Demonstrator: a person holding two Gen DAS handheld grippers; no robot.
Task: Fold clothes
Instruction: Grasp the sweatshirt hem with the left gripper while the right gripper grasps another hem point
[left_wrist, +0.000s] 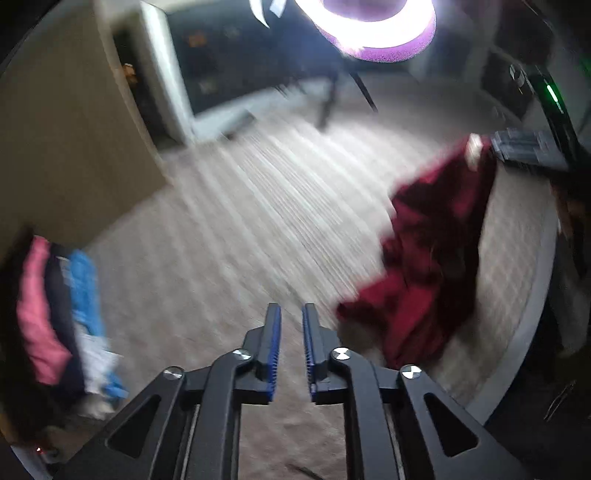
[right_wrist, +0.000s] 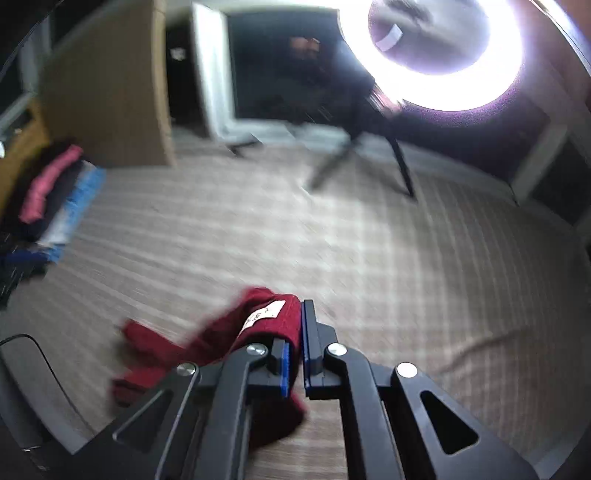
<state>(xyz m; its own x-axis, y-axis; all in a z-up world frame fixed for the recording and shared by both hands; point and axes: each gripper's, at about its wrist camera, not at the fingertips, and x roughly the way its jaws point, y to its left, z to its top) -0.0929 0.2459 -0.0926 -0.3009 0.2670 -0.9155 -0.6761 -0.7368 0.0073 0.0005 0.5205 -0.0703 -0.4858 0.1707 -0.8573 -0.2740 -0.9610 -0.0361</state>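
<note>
Left and right wrist views, both motion-blurred. Your right gripper (right_wrist: 297, 343) is clamped on the dark red garment (right_wrist: 207, 350) at a banded edge that carries a white label (right_wrist: 264, 315); the cloth passes between the jaws and trails down to the left onto the checked bed cover (right_wrist: 369, 258). In the left view the same garment (left_wrist: 432, 254) hangs from that gripper with its lower part bunched on the cover. Your left gripper (left_wrist: 291, 347) holds nothing: its jaws stand slightly apart, over bare cover just left of the garment's lower edge. A stack of folded clothes (left_wrist: 55, 317) sits at the far left edge of the bed. Likely risks: with a single grip point, the garment may twist or fold on itself, so that you cannot lay it flat; a thin bite on the band could slip under a quick lift; a wide swing could disturb the folded stack.
</note>
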